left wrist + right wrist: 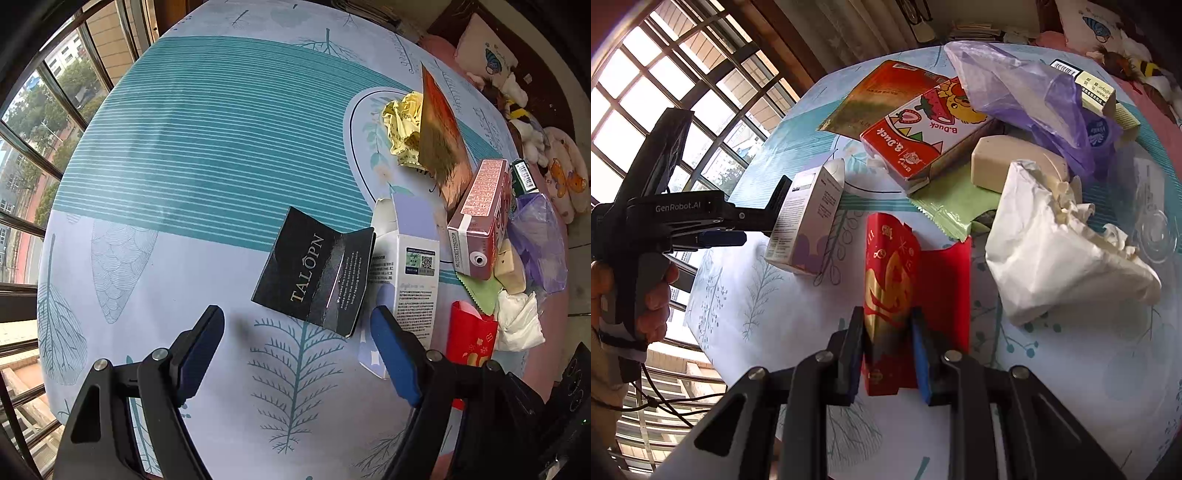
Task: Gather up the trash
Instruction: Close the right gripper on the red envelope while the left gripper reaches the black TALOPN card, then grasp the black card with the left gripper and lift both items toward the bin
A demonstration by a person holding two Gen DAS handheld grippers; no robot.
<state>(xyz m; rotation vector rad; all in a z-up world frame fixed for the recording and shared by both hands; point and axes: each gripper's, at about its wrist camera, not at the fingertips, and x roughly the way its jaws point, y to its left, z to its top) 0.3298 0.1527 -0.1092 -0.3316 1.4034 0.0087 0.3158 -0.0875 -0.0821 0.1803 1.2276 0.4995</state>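
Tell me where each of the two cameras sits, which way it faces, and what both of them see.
Left wrist: on the left hand-held gripper, angled steeply down at the table and the black TALOPN leaflet; its own open fingers show.
Right wrist: on the right hand-held gripper, angled down at the trash pile; its fingers clamp the red envelope, and the left gripper with the person's hand shows.
Shared: red envelope, white-purple carton, strawberry box, tissue.

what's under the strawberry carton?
The strawberry carton leans on a beige block, over the green wrapper and an orange-gold packet. Where they overlap beneath it is hidden.
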